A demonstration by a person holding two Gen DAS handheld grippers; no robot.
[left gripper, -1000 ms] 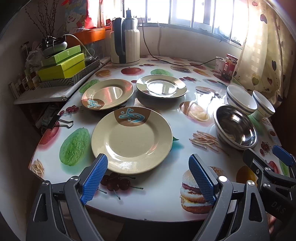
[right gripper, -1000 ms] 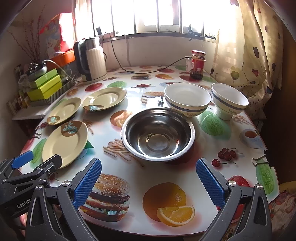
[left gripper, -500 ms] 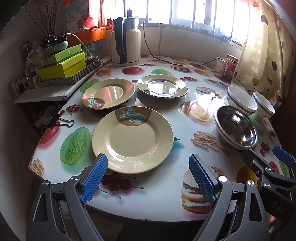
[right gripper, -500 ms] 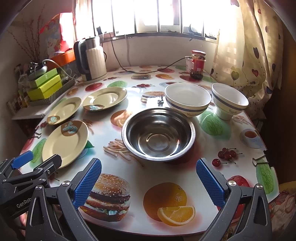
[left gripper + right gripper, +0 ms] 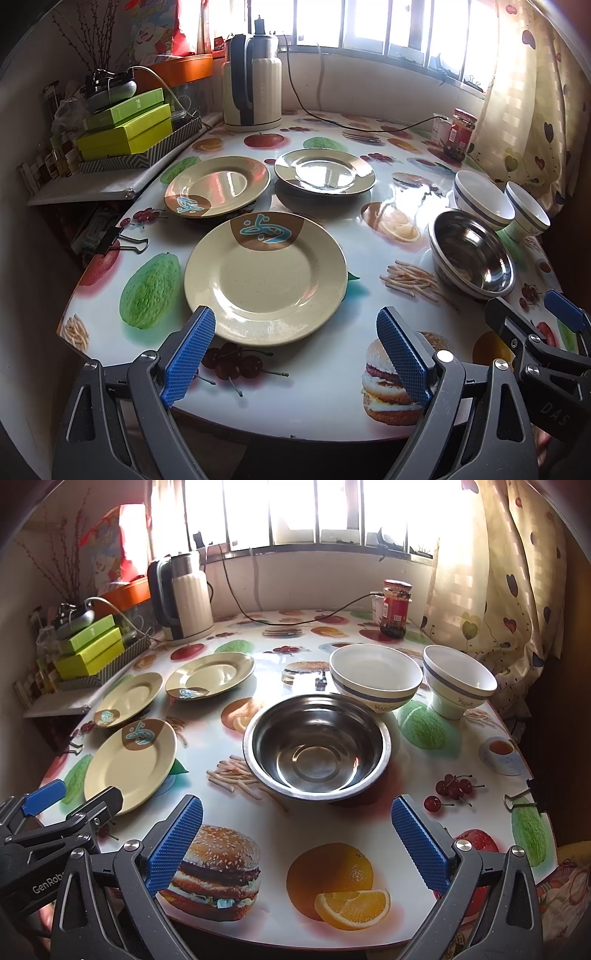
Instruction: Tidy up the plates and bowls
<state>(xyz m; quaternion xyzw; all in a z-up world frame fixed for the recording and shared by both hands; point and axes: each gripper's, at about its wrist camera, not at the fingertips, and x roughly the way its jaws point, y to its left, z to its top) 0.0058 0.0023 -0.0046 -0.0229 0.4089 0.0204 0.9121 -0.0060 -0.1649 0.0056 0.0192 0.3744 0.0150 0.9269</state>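
Tools [image 5: 295,350] [image 5: 297,843] agape before large plate [image 5: 266,278], steel bowl [image 5: 317,746].

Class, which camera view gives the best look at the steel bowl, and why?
The right wrist view: the steel bowl sits centred just ahead of the open right tongs, with its whole rim and inside visible. In the left wrist view the steel bowl lies off to the right edge, smaller and skewed.

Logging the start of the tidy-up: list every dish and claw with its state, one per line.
Left claw: open, empty.
Right claw: open, empty.
Large plate: flat, empty, unstacked.
Two small plates: flat, empty, apart.
Steel bowl: upright, empty.
Two white bowls: upright, not nested.
Jar: lid on.
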